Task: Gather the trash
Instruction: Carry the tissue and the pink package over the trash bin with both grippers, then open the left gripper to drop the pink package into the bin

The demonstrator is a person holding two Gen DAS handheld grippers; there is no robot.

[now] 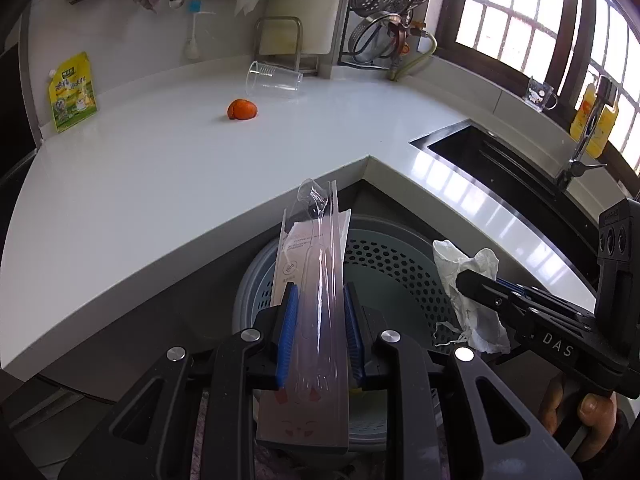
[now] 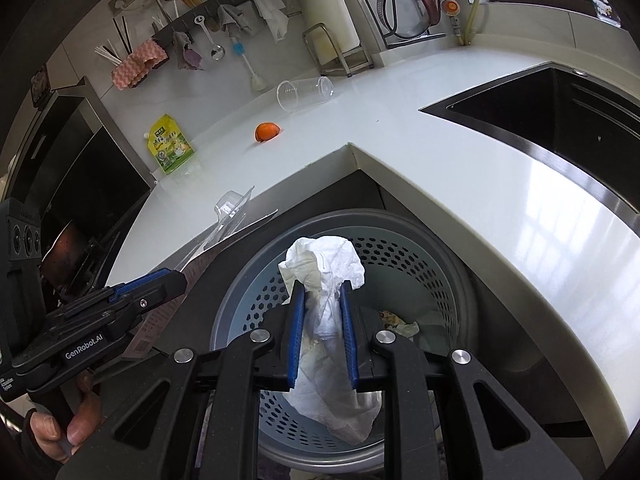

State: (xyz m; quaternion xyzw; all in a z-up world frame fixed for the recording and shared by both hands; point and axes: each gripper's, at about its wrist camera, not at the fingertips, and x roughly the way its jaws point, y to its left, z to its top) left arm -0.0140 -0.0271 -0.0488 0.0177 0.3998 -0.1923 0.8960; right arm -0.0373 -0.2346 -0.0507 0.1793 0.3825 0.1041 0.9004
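left fingers (image 1: 320, 332): pinching a blister pack (image 1: 316, 280) over the bin (image 1: 400, 264)
right fingers (image 2: 322, 332): squeezing a tissue (image 2: 324, 272) tight, same bin

A white L-shaped counter (image 1: 160, 168) wrapped round an inner corner, glossy with reflected daylight. A dark sink (image 2: 560, 120) was sunk into its right arm, a tap (image 1: 588, 132) standing behind it. Bright light came through a dark-framed, many-paned window (image 1: 520, 20). A wall rail (image 2: 224, 4) on the pale tiled wall carried cloths, a ladle and brushes; a wire rack (image 1: 384, 12) held steamer trays.
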